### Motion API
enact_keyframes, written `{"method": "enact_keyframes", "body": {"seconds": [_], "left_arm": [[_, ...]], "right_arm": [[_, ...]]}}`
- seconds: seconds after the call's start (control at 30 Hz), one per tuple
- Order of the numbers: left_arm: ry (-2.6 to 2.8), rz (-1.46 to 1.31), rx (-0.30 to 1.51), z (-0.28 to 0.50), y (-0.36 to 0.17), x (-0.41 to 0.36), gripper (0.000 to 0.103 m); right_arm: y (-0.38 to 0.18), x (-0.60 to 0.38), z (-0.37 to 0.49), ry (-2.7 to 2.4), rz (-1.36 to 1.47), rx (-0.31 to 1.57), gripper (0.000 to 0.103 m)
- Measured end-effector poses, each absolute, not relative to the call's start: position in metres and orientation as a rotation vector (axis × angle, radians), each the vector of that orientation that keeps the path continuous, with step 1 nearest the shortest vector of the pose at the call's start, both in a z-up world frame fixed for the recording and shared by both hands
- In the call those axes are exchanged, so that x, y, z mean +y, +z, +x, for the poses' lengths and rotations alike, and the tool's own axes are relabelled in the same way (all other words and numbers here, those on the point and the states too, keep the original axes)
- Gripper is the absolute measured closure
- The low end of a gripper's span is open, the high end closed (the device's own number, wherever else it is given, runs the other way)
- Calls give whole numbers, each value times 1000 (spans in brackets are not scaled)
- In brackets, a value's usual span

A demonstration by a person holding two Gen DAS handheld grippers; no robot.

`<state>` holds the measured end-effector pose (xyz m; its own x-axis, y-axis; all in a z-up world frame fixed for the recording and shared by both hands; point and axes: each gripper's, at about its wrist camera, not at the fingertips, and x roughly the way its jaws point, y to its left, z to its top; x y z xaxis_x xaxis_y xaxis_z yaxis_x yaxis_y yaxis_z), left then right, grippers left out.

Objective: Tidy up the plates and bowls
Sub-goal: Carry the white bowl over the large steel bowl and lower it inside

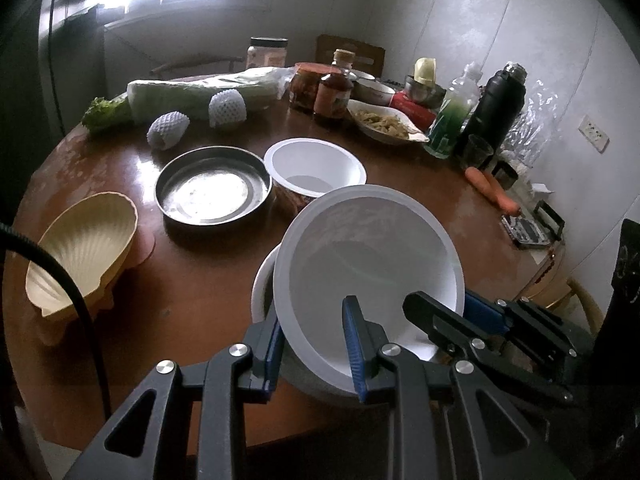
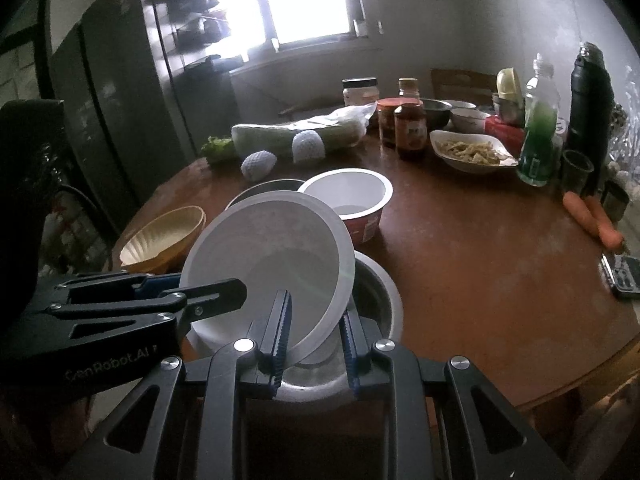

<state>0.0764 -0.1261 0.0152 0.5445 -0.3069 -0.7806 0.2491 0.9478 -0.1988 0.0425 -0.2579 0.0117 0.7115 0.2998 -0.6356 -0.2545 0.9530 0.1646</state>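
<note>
Your left gripper (image 1: 316, 344) is clamped on the near rim of a white bowl (image 1: 372, 264), one finger inside the bowl and one outside against its wall. Your right gripper (image 2: 316, 340) pinches the same white bowl at its rim from the other side, likewise one blue pad inside and one outside. Both sets of jaws are closed tight on the rim.

The white bowl is tilted, its mouth turned up toward the cameras, and it sits partly inside a metal bowl (image 2: 380, 300) that stands on the brown round worktop (image 2: 480, 248) near its front edge (whether the white bowl's base touches the metal bowl's floor cannot be told).

Behind this pair:
- an empty white cup-noodle tub (image 1: 316, 168), upright, red-printed wall
- a shallow steel pan (image 1: 212, 192), just beside the tub on its left
- a cream shell-shaped dish (image 1: 84, 248), further left, near the worktop edge

Far side of the worktop: a plate of food (image 2: 472, 152), a brown sauce bottle (image 2: 410, 128), a green bottle (image 2: 538, 136), a black flask (image 2: 590, 92), wrapped cabbage (image 1: 200, 92), two fruits in foam netting (image 1: 168, 130). Two carrots (image 2: 592, 216) lie toward the right edge.
</note>
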Motion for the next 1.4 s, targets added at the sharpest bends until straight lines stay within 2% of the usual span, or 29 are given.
{"method": "enact_keyframes", "body": {"seconds": [0.67, 1.4], "left_arm": [[-300, -6, 1029, 90, -16, -143, 75], [-260, 17, 1025, 93, -20, -146, 75]], "right_arm": [[-12, -265, 55, 290, 54, 773, 77], [-18, -263, 57, 245, 8, 747, 77]]}}
